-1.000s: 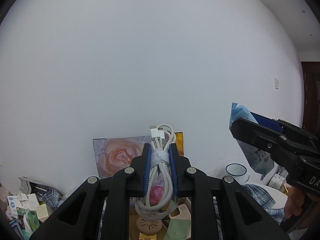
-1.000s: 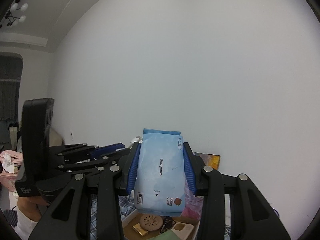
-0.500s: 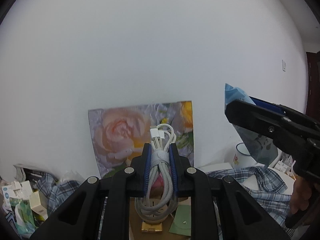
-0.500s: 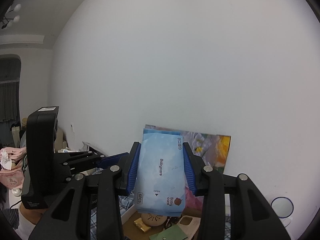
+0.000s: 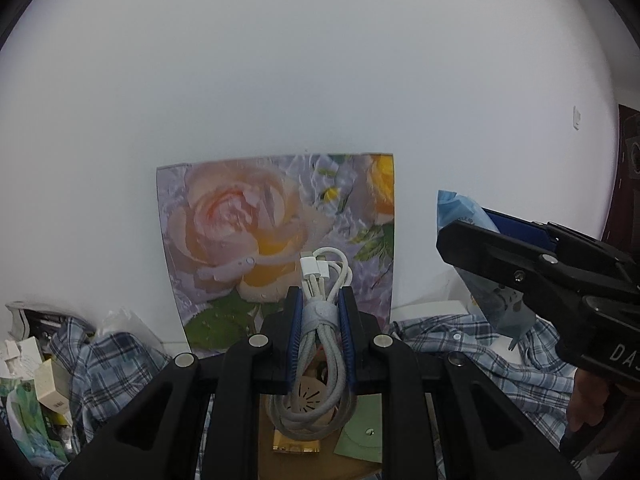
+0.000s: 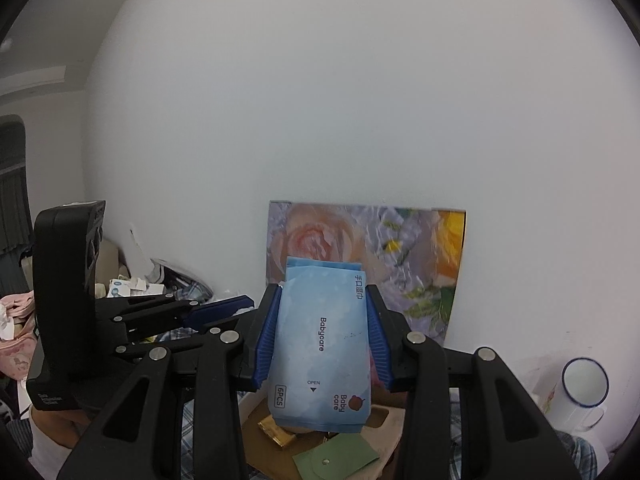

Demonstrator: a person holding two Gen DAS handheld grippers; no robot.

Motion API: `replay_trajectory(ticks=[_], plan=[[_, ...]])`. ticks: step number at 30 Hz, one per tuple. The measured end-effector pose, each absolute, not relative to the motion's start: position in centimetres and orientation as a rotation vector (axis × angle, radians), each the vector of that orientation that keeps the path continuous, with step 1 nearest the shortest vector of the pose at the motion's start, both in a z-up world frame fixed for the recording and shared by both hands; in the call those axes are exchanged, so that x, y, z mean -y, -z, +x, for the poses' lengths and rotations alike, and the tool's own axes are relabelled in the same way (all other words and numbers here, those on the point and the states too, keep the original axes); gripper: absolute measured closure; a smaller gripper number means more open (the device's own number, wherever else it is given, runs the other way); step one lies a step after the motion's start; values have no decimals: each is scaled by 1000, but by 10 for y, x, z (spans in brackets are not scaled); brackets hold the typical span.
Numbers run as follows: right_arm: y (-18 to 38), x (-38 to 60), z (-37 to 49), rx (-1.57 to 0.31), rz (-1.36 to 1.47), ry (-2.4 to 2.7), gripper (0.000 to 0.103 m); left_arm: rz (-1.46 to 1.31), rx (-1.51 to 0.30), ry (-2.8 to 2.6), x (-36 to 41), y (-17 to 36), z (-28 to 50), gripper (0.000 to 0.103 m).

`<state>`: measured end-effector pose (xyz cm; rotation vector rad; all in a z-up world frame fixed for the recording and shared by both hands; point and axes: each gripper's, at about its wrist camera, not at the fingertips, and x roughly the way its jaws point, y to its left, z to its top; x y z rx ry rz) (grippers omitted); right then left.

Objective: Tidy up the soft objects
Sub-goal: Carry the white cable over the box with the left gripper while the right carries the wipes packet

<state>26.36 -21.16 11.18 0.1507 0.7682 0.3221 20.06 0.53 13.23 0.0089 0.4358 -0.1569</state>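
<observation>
Mid-carry, by the look of it: left gripper (image 5: 320, 332) clamped on a coiled white cable (image 5: 316, 360), blue fingers (image 5: 295, 336) pressing the grey strap that binds the coil, plug ends sticking up above the tips and the loop hanging below. Right gripper (image 6: 322, 334) likewise clamped, fingers (image 6: 267, 332) squeezing a light-blue wet-wipe pack (image 6: 322, 344) by its long edges, pack upright and printed face toward the camera. Both loads held in the air above a brown cardboard tray (image 6: 260, 440) lying on a plaid cloth (image 5: 500, 364) over the table, with a flower picture (image 5: 256, 232) propped against the white wall behind. Likely the placing step, not yet done. Next move probably calls for lowering each piece to a free spot in the tray without landing on what already lies there, then easing the fingers apart; a limp cable loop may touch first and fold, and the soft pack may tip once let go. Left wrist view alone: clutter of small boxes (image 5: 48, 384) at far left, the round perforated tan disc (image 5: 310, 394) seen through the cable loop, and the right gripper from the side with its pack. Right wrist view alone: white enamel mug (image 6: 582, 388) with a blue rim at far right, a gold-wrapped piece (image 6: 276, 432) and a green pouch (image 6: 336, 460) under the pack, pink fabric (image 6: 14, 332) at the left edge, and the left gripper side-on.
</observation>
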Motion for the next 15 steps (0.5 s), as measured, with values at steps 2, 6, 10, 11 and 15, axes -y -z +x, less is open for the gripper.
replay_trajectory(ticks=[2, 6, 10, 11, 15], plan=[[-104, 212, 266, -788, 156, -321, 63, 2, -453, 157, -6, -127, 205, 84], [-86, 213, 272, -819, 179, -309, 63, -28, -499, 183, -6, -113, 215, 84], [-70, 209, 275, -861, 181, -316, 63, -33, -547, 188, -2, -97, 229, 84], [-65, 209, 277, -871, 184, -318, 63, -42, -559, 194, -3, -93, 232, 84], [-56, 205, 278, -898, 183, -314, 63, -60, -592, 190, -5, -81, 241, 84]])
